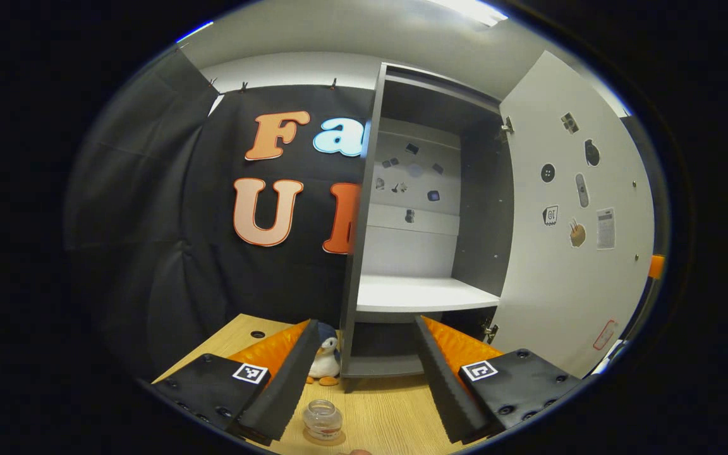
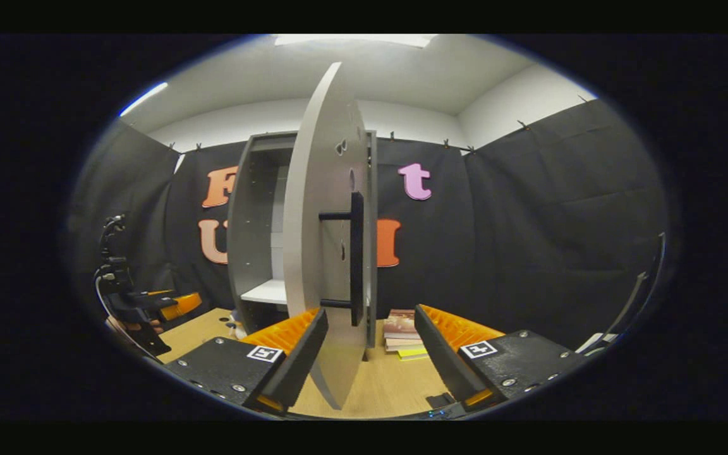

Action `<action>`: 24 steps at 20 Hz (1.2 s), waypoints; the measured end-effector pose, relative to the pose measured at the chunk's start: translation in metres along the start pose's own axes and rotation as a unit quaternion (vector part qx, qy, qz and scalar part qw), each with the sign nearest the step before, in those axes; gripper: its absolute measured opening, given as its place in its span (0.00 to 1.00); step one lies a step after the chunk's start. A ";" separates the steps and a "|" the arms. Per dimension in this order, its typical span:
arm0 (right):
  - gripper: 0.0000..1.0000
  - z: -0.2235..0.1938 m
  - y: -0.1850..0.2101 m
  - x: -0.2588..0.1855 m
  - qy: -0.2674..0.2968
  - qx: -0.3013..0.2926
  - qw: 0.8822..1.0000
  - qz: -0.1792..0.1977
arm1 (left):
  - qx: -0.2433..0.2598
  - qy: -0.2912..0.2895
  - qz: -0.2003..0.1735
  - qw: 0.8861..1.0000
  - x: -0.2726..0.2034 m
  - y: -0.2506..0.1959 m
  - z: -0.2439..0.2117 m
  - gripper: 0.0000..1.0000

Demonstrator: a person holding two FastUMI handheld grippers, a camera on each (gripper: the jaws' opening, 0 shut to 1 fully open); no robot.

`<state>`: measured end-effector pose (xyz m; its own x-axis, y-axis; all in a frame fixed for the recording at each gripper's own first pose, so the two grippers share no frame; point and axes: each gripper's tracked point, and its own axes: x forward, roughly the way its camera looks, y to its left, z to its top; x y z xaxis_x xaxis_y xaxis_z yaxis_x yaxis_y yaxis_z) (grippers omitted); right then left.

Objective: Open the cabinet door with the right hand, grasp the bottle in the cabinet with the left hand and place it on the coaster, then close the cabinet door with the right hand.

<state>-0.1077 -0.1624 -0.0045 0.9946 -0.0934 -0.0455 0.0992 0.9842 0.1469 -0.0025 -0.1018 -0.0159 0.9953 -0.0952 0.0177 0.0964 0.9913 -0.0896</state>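
A small clear glass bottle [image 1: 323, 419] stands upright on the wooden table [image 1: 389, 417], low in the left gripper view. My left gripper [image 1: 367, 325] is open, and the bottle sits between its fingers [image 1: 285, 382] without touching them. I cannot tell whether a coaster lies under it. The grey cabinet [image 1: 364, 253] stands open ahead with a bare white shelf [image 1: 421, 294]. Its white door [image 1: 566, 221] is swung wide to the right. In the right gripper view the door [image 2: 323, 253] is edge-on, with its black handle [image 2: 356, 259] facing right. My right gripper [image 2: 370, 313] is open, its fingers either side of the door's lower part.
A penguin plush toy [image 1: 326, 360] sits at the cabinet's left foot. A stack of books [image 2: 402, 332] lies on the table right of the cabinet. The left gripper [image 2: 149, 309], held by a hand, appears far left in the right gripper view. Black cloth walls surround the table.
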 end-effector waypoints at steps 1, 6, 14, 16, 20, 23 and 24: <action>0.87 0.001 0.010 0.002 -0.002 -0.004 1.000 0.011 | 0.002 -0.003 0.000 1.000 0.000 0.005 0.001 0.95; 0.87 0.008 0.058 0.025 -0.008 -0.011 0.999 0.047 | 0.011 -0.003 0.013 1.000 0.008 0.041 0.003 0.95; 0.91 0.006 0.134 0.077 -0.003 0.002 0.995 0.098 | 0.004 0.002 0.031 1.000 0.023 0.089 -0.001 0.95; 0.95 0.002 0.156 0.089 0.007 0.027 0.993 0.111 | 0.002 0.005 0.034 0.999 0.026 0.099 -0.005 0.95; 0.92 -0.001 0.181 0.121 0.013 0.054 0.990 0.130 | -0.003 0.010 0.042 0.999 0.035 0.122 -0.011 0.95; 0.94 -0.006 0.190 0.138 0.009 0.043 0.990 0.132 | -0.001 0.010 0.046 0.999 0.041 0.139 -0.011 0.95; 0.95 -0.009 0.193 0.144 0.008 0.039 0.991 0.131 | 0.002 0.009 0.048 0.999 0.046 0.145 -0.010 0.95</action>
<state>0.0542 0.0153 0.0083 0.9859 0.1668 -0.0109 -0.1599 0.9598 0.2306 0.0569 0.0363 -0.0382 1.0000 -0.0018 -0.0086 0.0010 0.9962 -0.0869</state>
